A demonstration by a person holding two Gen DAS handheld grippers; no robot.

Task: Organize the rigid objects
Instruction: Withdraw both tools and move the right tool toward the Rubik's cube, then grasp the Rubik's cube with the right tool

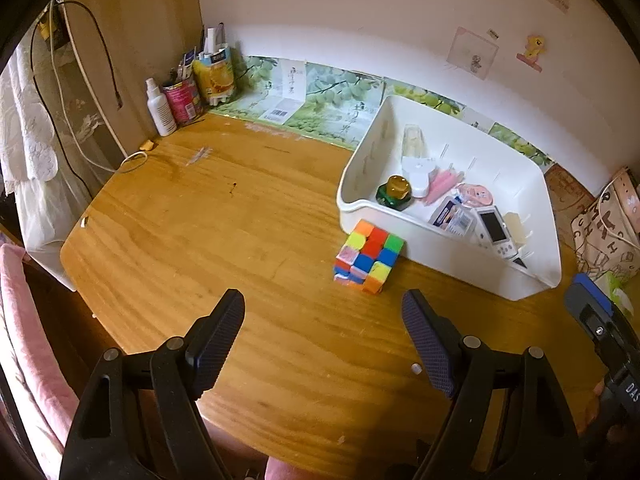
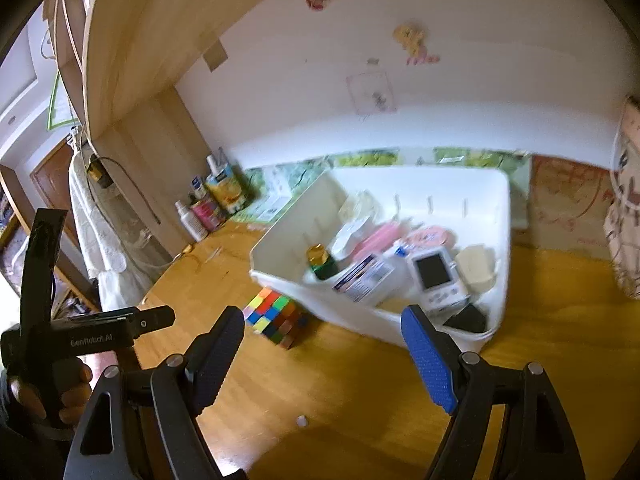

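Observation:
A colourful puzzle cube sits on the wooden table against the near left corner of a white plastic bin. The bin holds a green jar with a gold lid, a white handheld game console, a blue and white box, pink items and other small things. My left gripper is open and empty, a short way in front of the cube. My right gripper is open and empty, near the bin's front wall, with the cube to its left.
A white bottle, a pink can and a yellow carton stand in the back left corner by the wooden panel. A white cable lies at the left edge. Patterned bags stand right of the bin. A small white bit lies on the table.

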